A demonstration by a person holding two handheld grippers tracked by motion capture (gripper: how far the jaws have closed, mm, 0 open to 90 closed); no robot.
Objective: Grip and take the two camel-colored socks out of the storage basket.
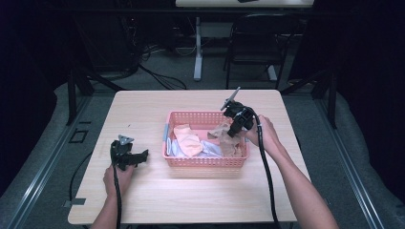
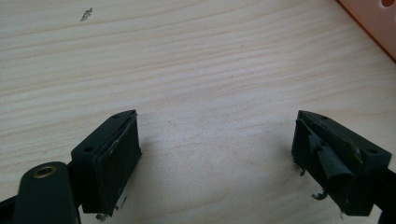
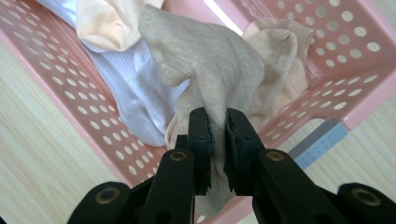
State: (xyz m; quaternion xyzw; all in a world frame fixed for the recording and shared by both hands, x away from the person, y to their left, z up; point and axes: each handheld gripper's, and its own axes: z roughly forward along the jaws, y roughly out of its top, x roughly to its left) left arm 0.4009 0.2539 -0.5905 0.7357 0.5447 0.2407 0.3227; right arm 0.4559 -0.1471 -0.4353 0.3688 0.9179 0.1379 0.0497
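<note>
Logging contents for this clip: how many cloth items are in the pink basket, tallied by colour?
Beige sock, pinched in the right gripper: 1
Second beige piece: 1
Peach: 1
White: 1
Total: 4 visible in the basket; more may lie underneath.

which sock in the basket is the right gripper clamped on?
The beige-brown sock, pinched between the right gripper jaws and lifted above the rest. The peach sock and white sock lie loose in the pink basket.

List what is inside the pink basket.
The pink basket holds a peach sock, white socks and a beige sock that the right gripper pinches. Whatever lies beneath the pile is covered.
</note>
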